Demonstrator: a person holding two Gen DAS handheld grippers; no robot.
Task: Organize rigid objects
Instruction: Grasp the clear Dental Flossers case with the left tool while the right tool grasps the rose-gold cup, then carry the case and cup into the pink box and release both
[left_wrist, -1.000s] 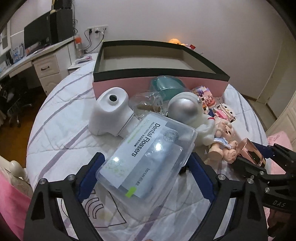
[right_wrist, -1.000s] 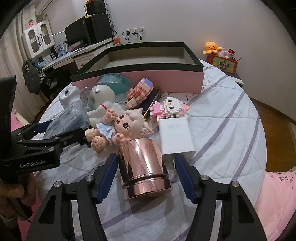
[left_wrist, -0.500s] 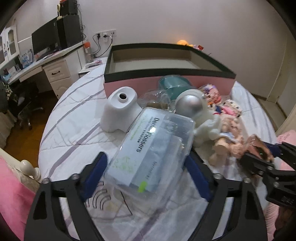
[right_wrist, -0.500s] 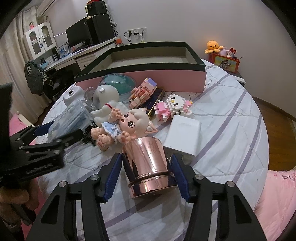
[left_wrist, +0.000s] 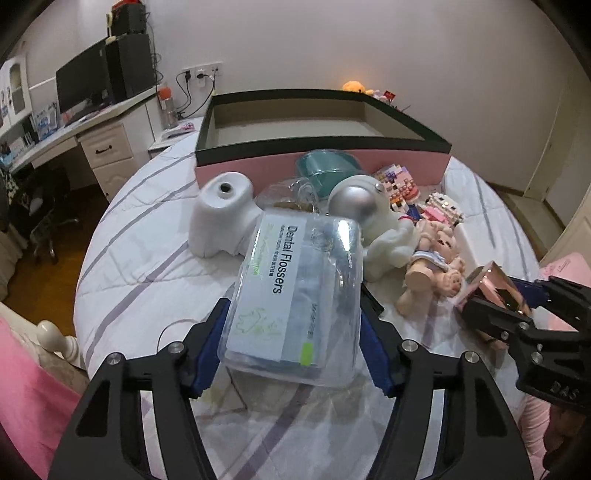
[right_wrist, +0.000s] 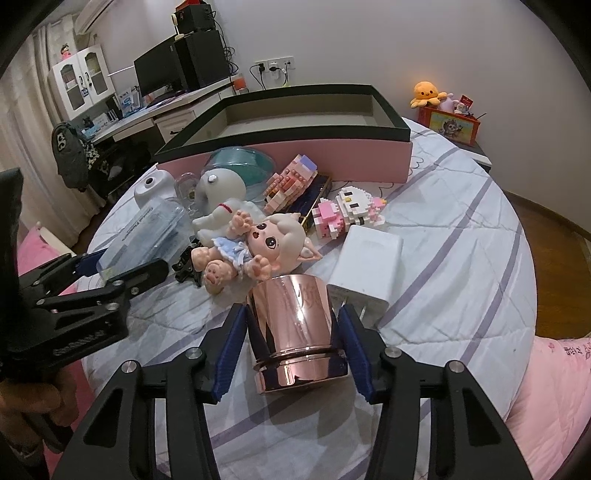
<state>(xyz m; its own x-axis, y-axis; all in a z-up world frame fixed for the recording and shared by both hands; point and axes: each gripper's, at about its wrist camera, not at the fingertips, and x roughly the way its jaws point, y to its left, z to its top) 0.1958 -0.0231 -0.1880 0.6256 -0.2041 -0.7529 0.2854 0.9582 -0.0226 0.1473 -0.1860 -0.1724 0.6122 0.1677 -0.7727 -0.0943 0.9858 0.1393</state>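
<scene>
My left gripper (left_wrist: 293, 325) is shut on a clear plastic box of dental flossers (left_wrist: 295, 291) and holds it above the round quilted table (left_wrist: 147, 266). My right gripper (right_wrist: 293, 332) is shut on a rose-gold metal cup (right_wrist: 295, 328), held upright and lifted off the table; the cup also shows in the left wrist view (left_wrist: 491, 288). An open pink box with a dark rim (left_wrist: 321, 144) (right_wrist: 295, 122) stands at the far side of the table. The flosser box also shows in the right wrist view (right_wrist: 147, 236).
Between the grippers and the pink box lie a white ceramic holder (left_wrist: 221, 218), an astronaut figure (left_wrist: 369, 221), a doll (right_wrist: 255, 243), brick toys (right_wrist: 347, 214), a teal lidded bowl (right_wrist: 240, 162) and a white charger (right_wrist: 365, 266). A desk (left_wrist: 74, 136) stands to the left.
Both grippers have risen and pulled back a little, lifting the flosser box and the cup off the table. The right gripper's jaws have closed in tighter on the cup.
</scene>
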